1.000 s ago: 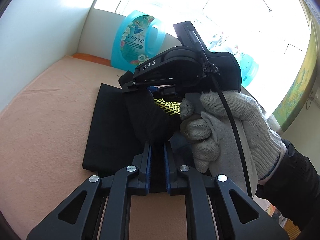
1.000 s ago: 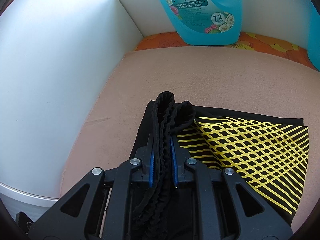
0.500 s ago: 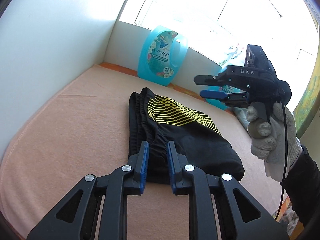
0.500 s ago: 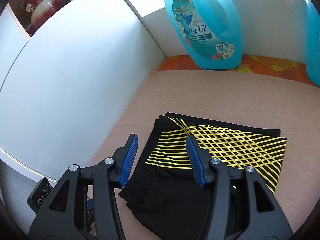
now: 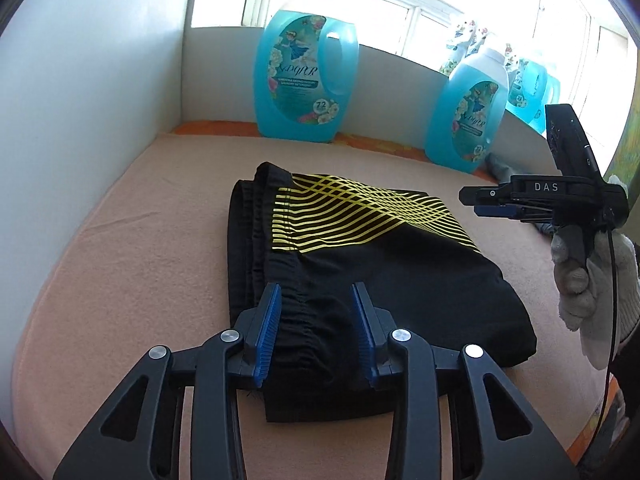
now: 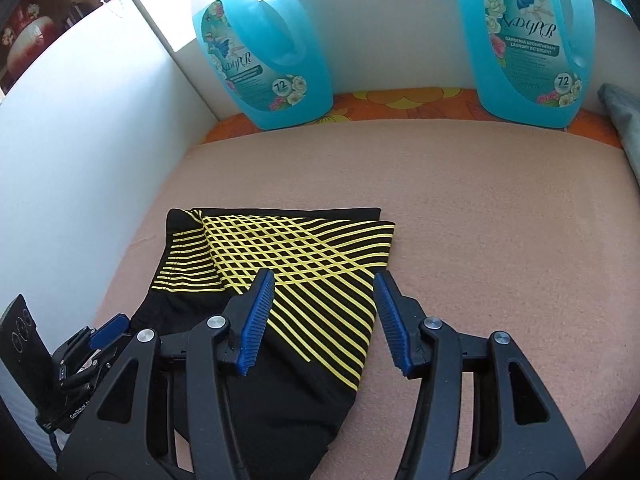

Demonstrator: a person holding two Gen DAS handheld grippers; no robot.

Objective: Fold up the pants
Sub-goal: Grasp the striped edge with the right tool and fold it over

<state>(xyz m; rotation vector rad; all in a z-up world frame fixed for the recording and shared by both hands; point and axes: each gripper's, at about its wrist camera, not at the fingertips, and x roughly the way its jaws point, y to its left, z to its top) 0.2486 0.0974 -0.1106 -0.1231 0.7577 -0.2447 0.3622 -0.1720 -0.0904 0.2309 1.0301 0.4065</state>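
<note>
on the peach blanket [image 5: 120,280], folded pants [image 5: 360,260] lying lengthwise just ahead of left gripper [image 5: 316,332], nearer than right gripper [image 6: 324,320]; both just opening, holding nothing

Stood upright along the back wall: 2 blue detergent bottles [image 6: 260,56] [image 6: 528,40], each marked 72, on an orange floral cloth [image 6: 404,102]. Spread in front, touching that cloth: a peach blanket [image 6: 460,208]. Lay at the right edge: a grey fabric [image 6: 624,120]. Bright windows [image 5: 460,8] behind.
</note>
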